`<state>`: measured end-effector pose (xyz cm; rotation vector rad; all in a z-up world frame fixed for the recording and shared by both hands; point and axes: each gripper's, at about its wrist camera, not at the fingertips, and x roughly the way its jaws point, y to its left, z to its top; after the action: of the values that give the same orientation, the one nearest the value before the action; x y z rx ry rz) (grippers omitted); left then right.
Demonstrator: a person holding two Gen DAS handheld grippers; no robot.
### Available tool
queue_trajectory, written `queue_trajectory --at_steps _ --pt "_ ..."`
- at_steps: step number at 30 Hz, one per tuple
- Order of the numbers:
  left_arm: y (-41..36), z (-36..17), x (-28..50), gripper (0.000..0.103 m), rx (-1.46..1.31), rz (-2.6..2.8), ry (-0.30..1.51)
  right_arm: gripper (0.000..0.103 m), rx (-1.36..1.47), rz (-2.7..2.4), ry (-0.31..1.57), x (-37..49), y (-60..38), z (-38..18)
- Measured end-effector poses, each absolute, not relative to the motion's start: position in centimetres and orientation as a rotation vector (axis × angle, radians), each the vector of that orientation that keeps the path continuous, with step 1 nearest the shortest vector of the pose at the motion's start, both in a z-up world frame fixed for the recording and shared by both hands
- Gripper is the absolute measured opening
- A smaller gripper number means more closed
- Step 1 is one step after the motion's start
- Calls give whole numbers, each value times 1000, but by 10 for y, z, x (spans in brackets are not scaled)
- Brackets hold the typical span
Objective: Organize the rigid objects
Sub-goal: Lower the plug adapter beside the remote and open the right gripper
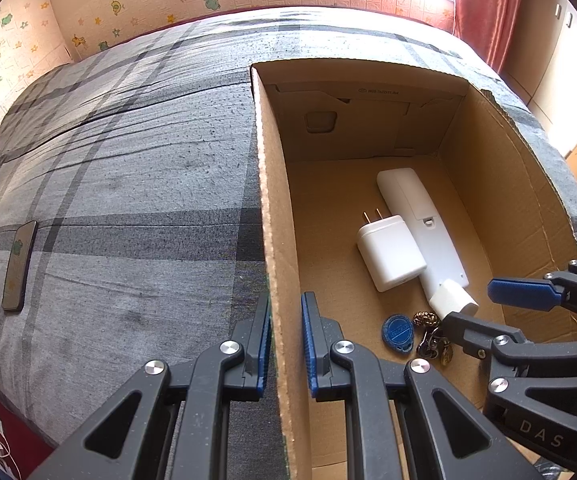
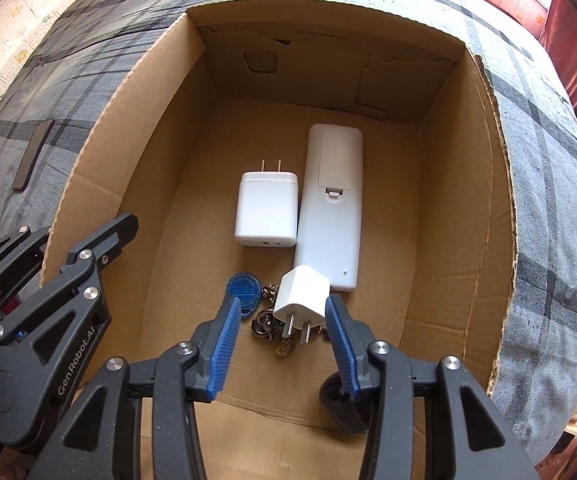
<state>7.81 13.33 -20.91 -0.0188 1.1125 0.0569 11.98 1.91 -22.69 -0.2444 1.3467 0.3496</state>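
only the left wrist view showed the phone [image 1: 19, 266] lying on the bedspread [image 1: 136, 168]. the left gripper [image 1: 286, 344] clamped the cardboard box [image 1: 276, 216] wall. the right gripper [image 2: 278, 344] stood partly open around the small charger [image 2: 302, 294], pads not pressing it, beside the remote [image 2: 330, 200].

"GenRobot.AI" on left gripper [image 2: 18, 312], "DAS" on right gripper [image 1: 484, 316]

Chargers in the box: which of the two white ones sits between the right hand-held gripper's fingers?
The small charger, prongs toward the camera, over the keys. The larger charger lies flat farther back, beside the remote.
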Motion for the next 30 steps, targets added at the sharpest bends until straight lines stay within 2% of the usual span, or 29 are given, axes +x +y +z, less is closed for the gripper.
queue_trajectory --at_steps 6,11,21,28,30 --pt "133 -209 78 15 -17 57 1113 50 -263 339 1285 107 17 -201" --pt "133 -209 78 15 -16 58 1114 58 -253 325 1257 103 11 -181" --pt "132 -209 78 15 -10 60 1115 79 -227 310 1205 104 -4 -155" --pt "132 -210 78 15 -9 60 1116 99 -194 278 1176 110 -30 -140" --pt "132 -209 78 15 -7 60 1116 101 -190 268 1174 113 -37 -137"
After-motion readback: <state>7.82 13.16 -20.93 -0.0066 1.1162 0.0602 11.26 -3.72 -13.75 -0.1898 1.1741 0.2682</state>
